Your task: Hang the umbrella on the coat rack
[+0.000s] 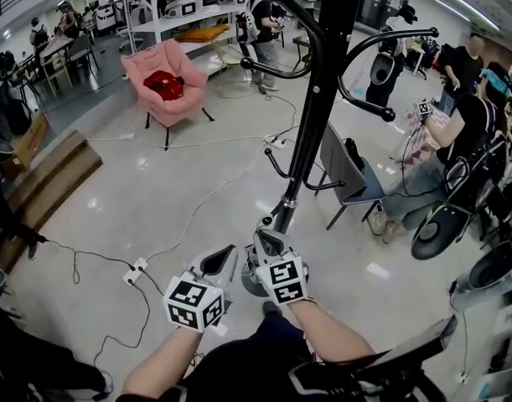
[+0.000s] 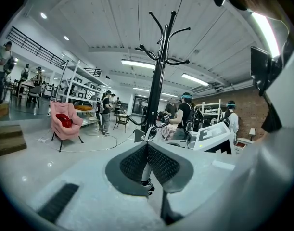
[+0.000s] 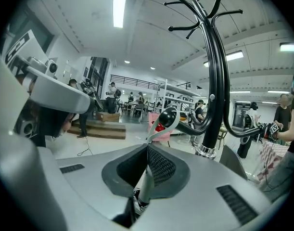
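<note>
The left gripper (image 2: pixel 147 147) and right gripper (image 3: pixel 147 149) both clench the slim silver-shafted umbrella (image 3: pixel 145 182), at 6 o'clock of the tall black metal coat rack (image 1: pixel 321 99). Its pale strap loop (image 3: pixel 156 129) seems only just over the hook's black knob (image 3: pixel 169 116), so letting go now could drop the umbrella.

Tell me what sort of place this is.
Likely a shared lab or workshop hall: tall metal shelving, a power strip lying out on the floor, and several people working around the room.

No writing we can read.
We find only black-and-white square marker patterns on the cubes of the left gripper (image 1: pixel 219 260) and right gripper (image 1: pixel 268 241).
</note>
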Demonstrator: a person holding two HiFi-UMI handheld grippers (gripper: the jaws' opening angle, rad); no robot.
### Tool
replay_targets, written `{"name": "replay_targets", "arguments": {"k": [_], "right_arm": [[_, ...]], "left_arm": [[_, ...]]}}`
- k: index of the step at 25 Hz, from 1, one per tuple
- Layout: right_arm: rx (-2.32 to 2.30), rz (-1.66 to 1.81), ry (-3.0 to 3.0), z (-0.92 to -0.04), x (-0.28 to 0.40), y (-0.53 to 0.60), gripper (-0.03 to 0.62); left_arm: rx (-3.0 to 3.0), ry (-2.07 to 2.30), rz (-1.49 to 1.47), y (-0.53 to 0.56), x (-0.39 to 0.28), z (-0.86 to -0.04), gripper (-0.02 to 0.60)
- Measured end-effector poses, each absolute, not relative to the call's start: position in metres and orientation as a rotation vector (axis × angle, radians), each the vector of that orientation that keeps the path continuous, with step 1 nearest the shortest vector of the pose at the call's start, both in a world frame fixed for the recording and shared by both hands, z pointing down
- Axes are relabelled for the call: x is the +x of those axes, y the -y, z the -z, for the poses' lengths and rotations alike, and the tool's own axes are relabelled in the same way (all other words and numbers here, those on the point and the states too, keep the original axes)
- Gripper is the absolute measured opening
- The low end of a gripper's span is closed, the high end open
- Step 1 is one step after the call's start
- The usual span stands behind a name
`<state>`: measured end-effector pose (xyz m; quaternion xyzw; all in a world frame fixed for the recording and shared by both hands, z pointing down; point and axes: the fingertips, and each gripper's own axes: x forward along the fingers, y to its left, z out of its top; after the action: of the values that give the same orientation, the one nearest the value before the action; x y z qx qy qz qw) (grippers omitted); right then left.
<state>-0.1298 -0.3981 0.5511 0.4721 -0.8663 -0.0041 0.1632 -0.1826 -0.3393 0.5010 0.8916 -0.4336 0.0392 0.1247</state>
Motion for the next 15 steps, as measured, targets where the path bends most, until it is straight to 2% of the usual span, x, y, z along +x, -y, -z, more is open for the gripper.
{"name": "replay_targets", "arguments": {"k": [15], "right_arm": [[1.409, -0.035, 2.401, -0.575, -0.106, 0.423, 0.009]], "left_arm": [[2.600, 1.258, -0.123, 0.346, -0.182, -0.505, 0.011]]}}
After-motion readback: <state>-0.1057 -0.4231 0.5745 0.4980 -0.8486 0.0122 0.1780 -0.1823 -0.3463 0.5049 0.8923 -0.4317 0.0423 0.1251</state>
